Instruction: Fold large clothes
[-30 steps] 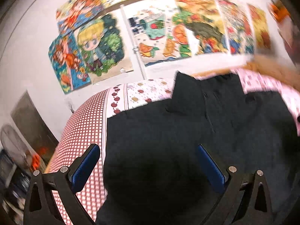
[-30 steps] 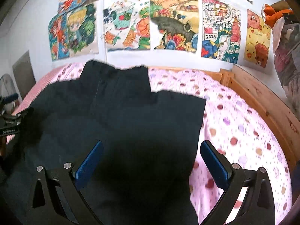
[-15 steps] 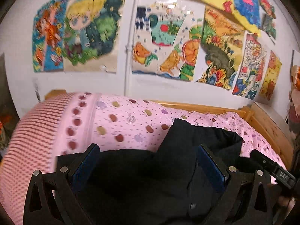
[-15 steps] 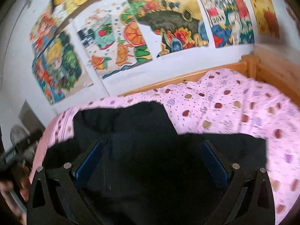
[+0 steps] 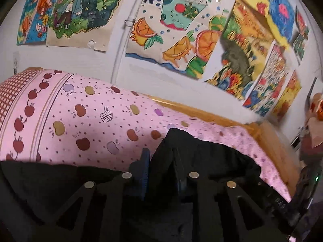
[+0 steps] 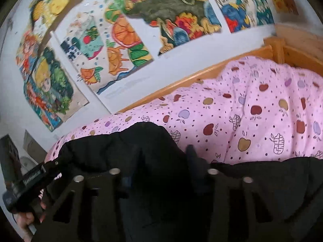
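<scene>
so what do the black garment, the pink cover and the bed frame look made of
Black garment: soft matte woven cloth, apparently; it drapes and bunches. Pink cover: printed fabric, probably cotton, dull with apple shapes. Bed frame: light wood with visible grain and knots, faintly glossy.

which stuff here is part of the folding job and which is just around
Part of the job: black garment, left gripper and right gripper, both closing with its cloth between them.

Just around: pink bedsheet, wall drawings, wooden bed frame.
</scene>
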Demonstrator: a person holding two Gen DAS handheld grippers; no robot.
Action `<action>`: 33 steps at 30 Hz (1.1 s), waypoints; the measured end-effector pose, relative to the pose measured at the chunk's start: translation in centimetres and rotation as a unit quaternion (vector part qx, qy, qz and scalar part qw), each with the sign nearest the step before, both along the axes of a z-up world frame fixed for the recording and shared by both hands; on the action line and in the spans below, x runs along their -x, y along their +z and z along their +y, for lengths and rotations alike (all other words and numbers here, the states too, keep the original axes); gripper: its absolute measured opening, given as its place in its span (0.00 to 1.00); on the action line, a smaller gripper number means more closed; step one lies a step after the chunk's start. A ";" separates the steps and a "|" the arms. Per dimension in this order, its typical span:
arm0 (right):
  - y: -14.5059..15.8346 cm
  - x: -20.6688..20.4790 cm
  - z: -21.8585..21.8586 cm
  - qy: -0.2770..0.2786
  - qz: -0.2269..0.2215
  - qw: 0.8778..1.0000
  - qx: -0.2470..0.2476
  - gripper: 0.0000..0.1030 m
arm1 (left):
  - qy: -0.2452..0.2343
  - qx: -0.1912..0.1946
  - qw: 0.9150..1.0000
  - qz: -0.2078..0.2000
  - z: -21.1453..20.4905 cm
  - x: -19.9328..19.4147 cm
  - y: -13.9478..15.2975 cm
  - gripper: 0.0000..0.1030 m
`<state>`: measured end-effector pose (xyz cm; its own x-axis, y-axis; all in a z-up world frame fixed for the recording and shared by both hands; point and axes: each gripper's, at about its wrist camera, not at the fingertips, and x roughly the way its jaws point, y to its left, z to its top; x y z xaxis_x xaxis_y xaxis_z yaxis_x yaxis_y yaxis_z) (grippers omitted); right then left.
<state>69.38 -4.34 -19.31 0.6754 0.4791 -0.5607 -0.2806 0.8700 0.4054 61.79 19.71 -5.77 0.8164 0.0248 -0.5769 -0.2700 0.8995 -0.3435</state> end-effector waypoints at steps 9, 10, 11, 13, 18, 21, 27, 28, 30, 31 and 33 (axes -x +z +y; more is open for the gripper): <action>2.3 4.2 -1.7 0.024 -0.037 0.998 0.035 0.14 | -0.014 -0.059 0.998 -0.011 -1.6 5.8 1.9 0.08; 2.7 5.0 -2.0 0.031 -0.040 0.998 0.040 0.13 | -0.018 -0.061 0.998 -0.011 -1.6 6.7 2.1 0.08; 3.0 5.7 -2.3 0.036 -0.043 0.997 0.046 0.12 | -0.021 -0.065 0.998 -0.010 -1.7 7.5 2.1 0.08; 3.8 7.5 -2.8 0.052 -0.052 0.995 0.063 0.10 | -0.027 -0.065 0.998 -0.002 -1.9 9.0 2.0 0.07; 4.3 11.3 -3.6 0.099 -0.068 0.987 0.105 0.08 | -0.042 -0.062 0.997 0.034 -1.8 11.6 0.4 0.07; 3.3 11.9 -4.0 0.112 -0.063 0.982 0.136 0.06 | -0.049 -0.069 0.995 0.057 -1.9 11.9 -1.3 0.07; 0.4 10.7 -4.2 0.109 -0.015 0.984 0.142 0.05 | -0.052 -0.096 0.987 0.117 -3.0 10.5 -4.4 0.06; -0.3 10.3 -4.3 0.108 -0.004 0.984 0.139 0.05 | -0.052 -0.099 0.986 0.123 -3.0 10.2 -4.7 0.06; -1.5 9.7 -4.0 0.109 0.008 0.984 0.138 0.05 | -0.049 -0.104 0.985 0.132 -3.1 9.5 -5.5 0.06; -2.0 9.5 -3.8 0.109 0.012 0.984 0.142 0.05 | -0.048 -0.106 0.984 0.134 -3.2 9.3 -5.8 0.06; -2.9 9.6 -3.4 0.109 0.014 0.982 0.151 0.05 | -0.049 -0.113 0.982 0.141 -3.4 8.9 -6.5 0.06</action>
